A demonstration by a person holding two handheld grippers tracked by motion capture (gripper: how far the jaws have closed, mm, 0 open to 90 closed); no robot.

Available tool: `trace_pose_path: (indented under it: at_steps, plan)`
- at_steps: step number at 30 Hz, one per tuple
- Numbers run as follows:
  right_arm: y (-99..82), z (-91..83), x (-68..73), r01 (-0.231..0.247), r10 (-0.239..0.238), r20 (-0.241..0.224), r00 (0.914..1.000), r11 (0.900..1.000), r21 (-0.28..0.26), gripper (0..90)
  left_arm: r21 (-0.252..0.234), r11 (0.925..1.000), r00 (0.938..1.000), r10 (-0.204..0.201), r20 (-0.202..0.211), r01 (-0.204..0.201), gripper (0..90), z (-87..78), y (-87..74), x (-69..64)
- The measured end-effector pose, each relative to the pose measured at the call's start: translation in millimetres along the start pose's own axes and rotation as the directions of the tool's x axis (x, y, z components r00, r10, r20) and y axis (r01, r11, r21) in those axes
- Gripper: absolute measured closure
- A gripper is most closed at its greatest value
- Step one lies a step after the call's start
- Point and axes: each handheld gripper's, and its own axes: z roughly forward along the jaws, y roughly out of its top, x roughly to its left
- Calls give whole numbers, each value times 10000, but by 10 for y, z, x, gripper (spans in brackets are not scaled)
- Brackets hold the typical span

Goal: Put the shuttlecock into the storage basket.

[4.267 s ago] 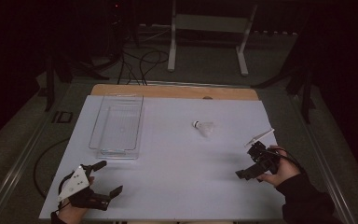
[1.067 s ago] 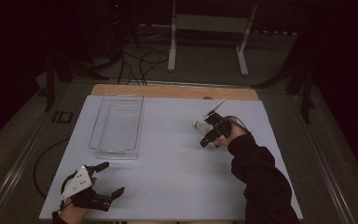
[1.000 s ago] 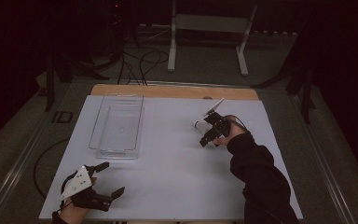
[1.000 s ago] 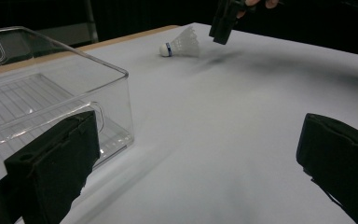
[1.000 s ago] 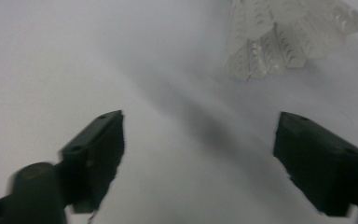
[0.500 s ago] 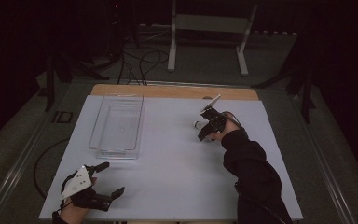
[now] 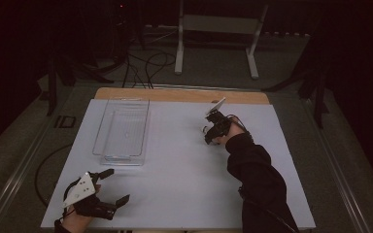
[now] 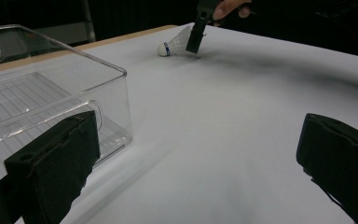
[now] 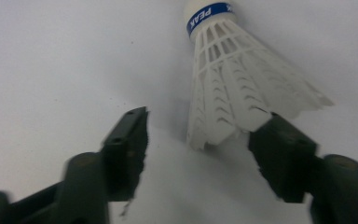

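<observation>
A white shuttlecock [image 9: 233, 93] with a blue band on its cork lies on its side on the white table sheet [image 7: 175, 184]. My right gripper [image 9: 203, 119] is down over it and open. Its jaws have just been closing, with the feather skirt between them. The skirt sits against the right jaw and apart from the left one. In the high view the shuttlecock [image 7: 205, 129] peeks out beside my right gripper [image 7: 207, 134]. My left gripper [image 7: 116, 186] rests open at the near left corner, with nothing between its jaws. From the left gripper view, the shuttlecock [image 8: 175, 44] lies far off.
A clear plastic box [image 7: 100, 141] stands empty at the left of the sheet, close to my left gripper [image 8: 198, 121]. A tan board strip [image 7: 175, 94] edges the far side. Beyond the table are a metal stand [image 7: 179, 43] and floor cables [image 7: 145, 63].
My right gripper came in from the right near side to the shuttlecock, then sank onto it with its jaws narrowing. My left gripper has stayed put.
</observation>
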Motion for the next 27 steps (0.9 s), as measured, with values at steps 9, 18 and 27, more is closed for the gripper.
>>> trace_pose_path:
  at_steps: [9, 18, 27]
  plan:
    - [33, 90, -24, 12, -11, 306, 9995, 10000, -11, 561, 12, 10000, 10000, -6, 16, 6, 1, 2, -3, 5]
    - [58, 94, 15, 415, -414, 653, 9970, 9991, 5, 770, 40, 10000, 10000, -31, 30, 31, 1, 6, -9, 7]
    - [64, 54, 13, 835, -841, 1074, 9906, 9965, 98, 900, 72, 10000, 10000, -25, 48, 25, 1, 11, -10, 5]
